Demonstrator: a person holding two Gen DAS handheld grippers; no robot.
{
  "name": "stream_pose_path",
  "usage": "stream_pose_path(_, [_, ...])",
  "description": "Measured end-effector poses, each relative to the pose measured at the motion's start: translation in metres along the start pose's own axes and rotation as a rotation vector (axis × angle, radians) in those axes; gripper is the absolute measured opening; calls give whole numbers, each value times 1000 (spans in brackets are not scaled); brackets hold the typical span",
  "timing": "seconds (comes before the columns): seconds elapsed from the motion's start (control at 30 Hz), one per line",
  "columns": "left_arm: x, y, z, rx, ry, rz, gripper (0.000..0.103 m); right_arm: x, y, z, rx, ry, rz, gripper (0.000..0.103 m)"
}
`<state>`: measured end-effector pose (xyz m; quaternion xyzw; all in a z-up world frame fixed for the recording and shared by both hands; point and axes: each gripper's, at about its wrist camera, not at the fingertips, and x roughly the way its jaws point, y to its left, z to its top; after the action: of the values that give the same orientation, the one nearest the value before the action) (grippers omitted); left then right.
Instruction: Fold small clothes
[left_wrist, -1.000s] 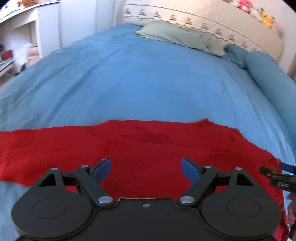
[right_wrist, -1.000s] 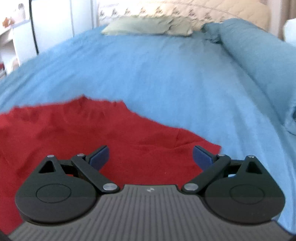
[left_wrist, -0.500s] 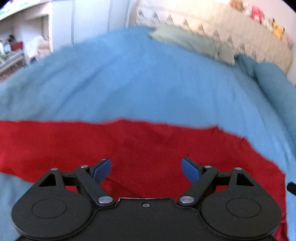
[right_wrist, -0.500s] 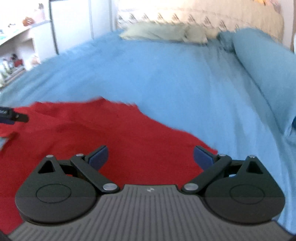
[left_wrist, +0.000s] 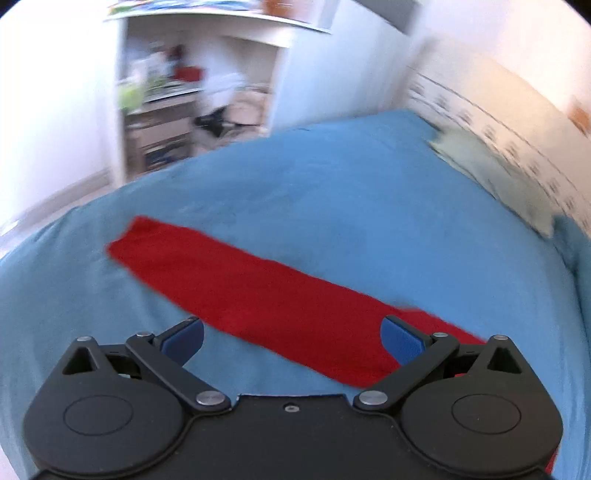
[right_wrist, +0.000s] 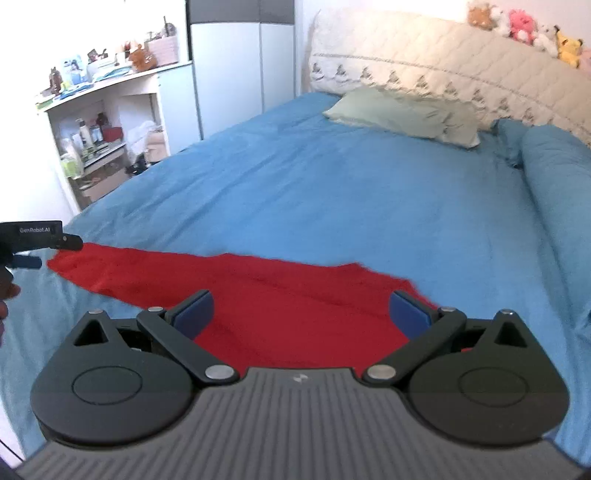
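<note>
Two tools hover above the bed (right_wrist: 332, 192). I read my left tool (left_wrist: 291, 338) as opening, nothing between its pads. My right tool (right_wrist: 301, 310) stands spread, empty. One red garment (right_wrist: 258, 295) lies flat near the bed's foot edge.

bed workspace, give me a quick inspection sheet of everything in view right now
surface: blue bedsheet, mostly smooth.
job's things: red garment lying flat on the sheet, a long narrow part reaching left.
clutter: green pillow and rolled blue blanket near the headboard.
grippers: left hand-held gripper jaws opening, nothing between them; right hand-held gripper open, holding nothing; both above the garment.
cables: nothing seen.
surroundings: white shelf unit crowded with small items, tall cabinet, stuffed toys on the headboard.
</note>
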<state>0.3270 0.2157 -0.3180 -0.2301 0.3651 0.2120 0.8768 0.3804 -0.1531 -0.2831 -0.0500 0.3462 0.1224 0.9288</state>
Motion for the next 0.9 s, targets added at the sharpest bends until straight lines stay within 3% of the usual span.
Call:
stream_pose_path(0.2, [57, 93, 23, -187, 0, 18, 99, 39, 67, 4, 33, 55, 56, 103])
stream_pose_path(0.3, [90, 124, 28, -260, 27, 3, 86, 65, 98, 5, 14, 76, 59, 103])
stream_pose_path(0.47, [130, 157, 25, -333, 75, 15, 60, 101, 136, 3, -2, 119, 66, 103])
stream_pose_path(0.7, [136, 163, 29, -318, 0, 30, 58, 123, 153, -8, 8, 167, 56, 103])
stream_pose_path(0.8, [139, 162, 33, -292, -11, 76, 38, 127, 152, -8, 3, 167, 55, 103])
stream_pose_path(0.87, [146, 166, 37, -296, -11, 93, 9, 129, 151, -7, 5, 160, 57, 103])
stream_pose_path(0.9, [147, 167, 37, -302, -6, 95, 7, 130, 149, -7, 5, 155, 57, 103])
